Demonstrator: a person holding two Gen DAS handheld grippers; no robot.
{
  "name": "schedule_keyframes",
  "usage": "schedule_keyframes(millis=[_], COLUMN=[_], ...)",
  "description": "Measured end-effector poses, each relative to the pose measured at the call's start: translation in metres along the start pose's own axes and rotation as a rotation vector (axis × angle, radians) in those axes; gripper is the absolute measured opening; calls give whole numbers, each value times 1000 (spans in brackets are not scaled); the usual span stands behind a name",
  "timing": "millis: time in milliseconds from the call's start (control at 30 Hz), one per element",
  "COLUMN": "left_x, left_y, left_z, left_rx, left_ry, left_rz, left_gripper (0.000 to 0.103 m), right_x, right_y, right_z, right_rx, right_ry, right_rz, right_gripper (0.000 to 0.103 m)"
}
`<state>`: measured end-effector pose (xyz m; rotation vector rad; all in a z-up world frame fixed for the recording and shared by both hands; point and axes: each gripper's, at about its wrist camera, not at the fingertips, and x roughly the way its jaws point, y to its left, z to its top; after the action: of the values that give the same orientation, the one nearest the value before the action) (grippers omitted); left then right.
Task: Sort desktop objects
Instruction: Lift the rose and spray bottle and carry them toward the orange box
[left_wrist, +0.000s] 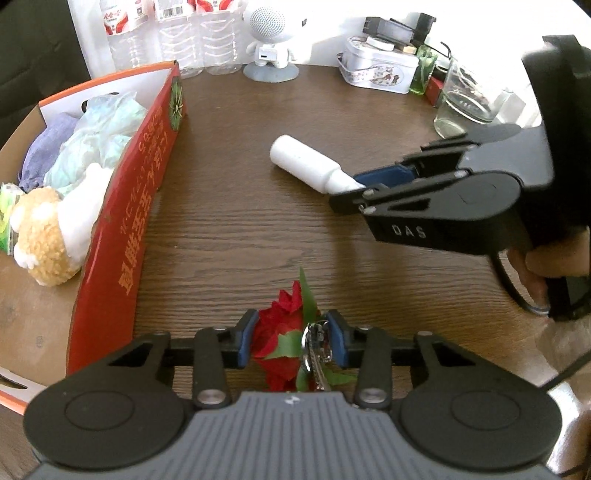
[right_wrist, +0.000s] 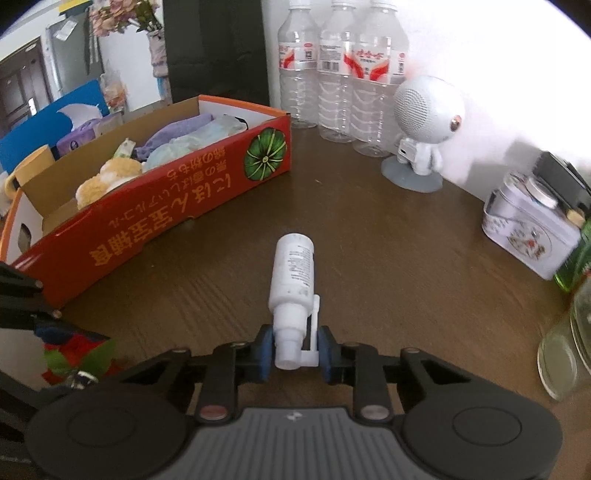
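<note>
My left gripper (left_wrist: 291, 338) is shut on a red fabric flower with green leaves (left_wrist: 284, 332) that has a metal key ring (left_wrist: 316, 345) hanging at it, low over the wooden table (left_wrist: 240, 221). My right gripper (right_wrist: 295, 352) is shut on the nozzle end of a white spray bottle (right_wrist: 291, 273), which points away toward the red cardboard box (right_wrist: 166, 206). In the left wrist view the bottle (left_wrist: 306, 162) and the right gripper (left_wrist: 364, 184) show at the right. The flower (right_wrist: 79, 354) shows at the lower left of the right wrist view.
The red box (left_wrist: 136, 206) at the left holds a plush bear (left_wrist: 44, 236), cloths and tissue. At the back stand water bottles (right_wrist: 343, 74), a white robot figure (right_wrist: 424, 125), a printed tin (right_wrist: 532, 229), a green bottle (right_wrist: 576, 258) and a glass jar (left_wrist: 465, 99).
</note>
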<state>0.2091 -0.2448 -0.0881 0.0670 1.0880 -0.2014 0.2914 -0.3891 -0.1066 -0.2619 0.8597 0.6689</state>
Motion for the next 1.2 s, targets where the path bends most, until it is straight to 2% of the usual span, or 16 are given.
schedule_keyframes(millis=[300, 600, 1200], left_x=[-23, -55, -94], left_y=[-3, 4, 15], left_z=[-9, -33, -50], left_rx=[27, 11, -10], left_ry=[-32, -64, -136], left_rz=[-9, -25, -31], left_gripper=[39, 39, 39], right_x=[-36, -70, -107], right_y=[12, 42, 79], right_z=[-16, -36, -38], right_rx=[88, 166, 155], right_ry=[-11, -2, -20], right_rz=[-28, -52, -104], right_gripper=[23, 22, 18])
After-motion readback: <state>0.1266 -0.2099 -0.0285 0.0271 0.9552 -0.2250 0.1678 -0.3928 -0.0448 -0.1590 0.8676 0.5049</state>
